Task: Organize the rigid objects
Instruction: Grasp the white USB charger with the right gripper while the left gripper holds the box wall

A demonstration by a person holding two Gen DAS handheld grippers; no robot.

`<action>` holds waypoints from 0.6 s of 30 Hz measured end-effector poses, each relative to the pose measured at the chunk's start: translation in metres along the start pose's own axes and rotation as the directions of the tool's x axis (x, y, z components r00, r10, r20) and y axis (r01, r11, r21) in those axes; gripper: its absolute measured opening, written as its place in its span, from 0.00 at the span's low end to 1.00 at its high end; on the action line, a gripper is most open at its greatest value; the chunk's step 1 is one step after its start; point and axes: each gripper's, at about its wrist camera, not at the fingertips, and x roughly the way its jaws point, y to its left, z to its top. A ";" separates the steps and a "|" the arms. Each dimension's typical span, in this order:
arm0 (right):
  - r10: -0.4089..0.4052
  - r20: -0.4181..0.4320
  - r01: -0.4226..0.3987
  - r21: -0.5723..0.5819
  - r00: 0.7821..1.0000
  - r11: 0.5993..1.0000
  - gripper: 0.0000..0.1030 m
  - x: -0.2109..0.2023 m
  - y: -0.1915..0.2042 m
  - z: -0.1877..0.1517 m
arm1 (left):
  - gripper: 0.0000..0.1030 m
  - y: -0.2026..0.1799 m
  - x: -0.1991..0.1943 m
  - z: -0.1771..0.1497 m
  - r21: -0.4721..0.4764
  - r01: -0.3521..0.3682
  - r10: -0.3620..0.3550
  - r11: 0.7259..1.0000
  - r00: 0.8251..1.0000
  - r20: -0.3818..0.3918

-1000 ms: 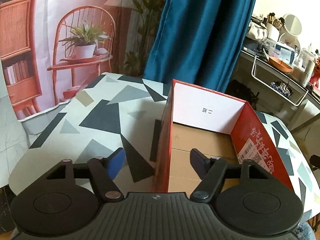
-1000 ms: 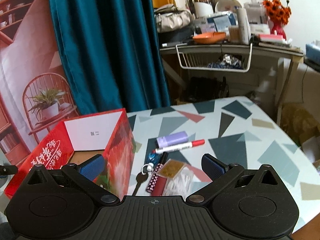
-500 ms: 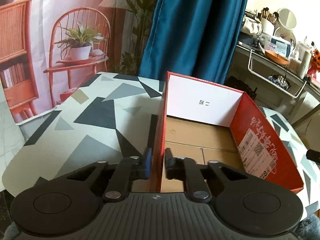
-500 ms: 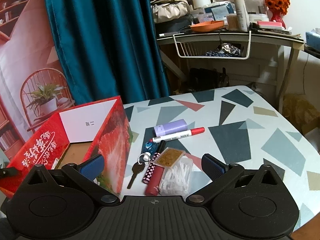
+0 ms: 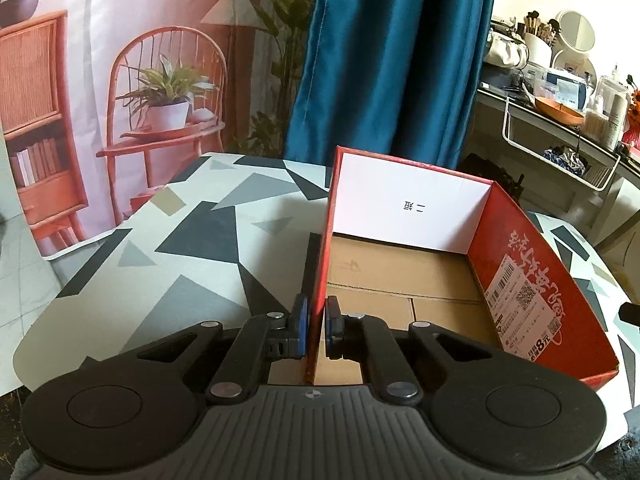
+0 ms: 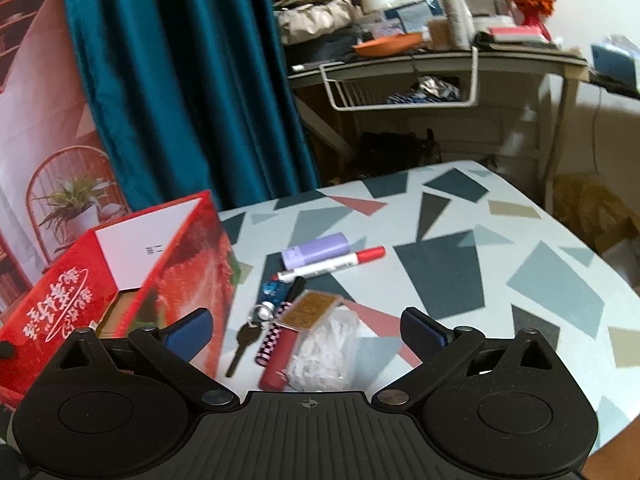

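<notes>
Left wrist view: patterned worktop (image 5: 224,240), teal curtain (image 5: 392,60) behind. Red box (image 5: 520,280) wall clamped by left gripper (image 5: 316,330), lower centre. Right gripper (image 6: 308,330) spread wide, closing slightly, nothing gripped; small items (image 6: 304,312) seen between.

Red box (image 5: 532,280), teal curtain (image 5: 392,60), grey-and-white triangle-patterned tablecloth (image 5: 192,248), lilac tube (image 6: 316,249).

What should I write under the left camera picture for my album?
Left tongs pinch the side wall of an empty red box on a patterned table.
</notes>
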 end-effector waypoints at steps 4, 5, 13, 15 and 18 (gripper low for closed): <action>0.003 -0.010 -0.003 -0.007 1.000 1.000 0.89 0.005 -0.006 -0.007 | 0.09 -0.002 0.000 -0.002 0.023 -0.013 0.012 1.000 1.000 0.011; 0.006 -0.014 -0.007 -0.022 1.000 1.000 0.87 0.007 -0.006 -0.011 | 0.09 -0.002 0.000 -0.002 0.020 -0.014 0.014 1.000 1.000 0.012; -0.011 -0.145 -0.008 -0.129 0.989 0.992 0.58 0.027 0.005 -0.045 | 0.10 0.001 0.000 -0.004 0.007 -0.004 0.004 1.000 1.000 0.019; -0.025 -0.162 -0.001 -0.156 0.987 0.988 0.51 0.033 0.007 -0.050 | 0.10 0.002 0.000 -0.004 0.003 0.001 -0.001 1.000 1.000 0.017; -0.038 -0.164 0.007 -0.185 0.986 0.983 0.50 0.041 0.007 -0.054 | 0.10 0.004 0.001 -0.005 -0.008 0.010 -0.010 1.000 1.000 0.013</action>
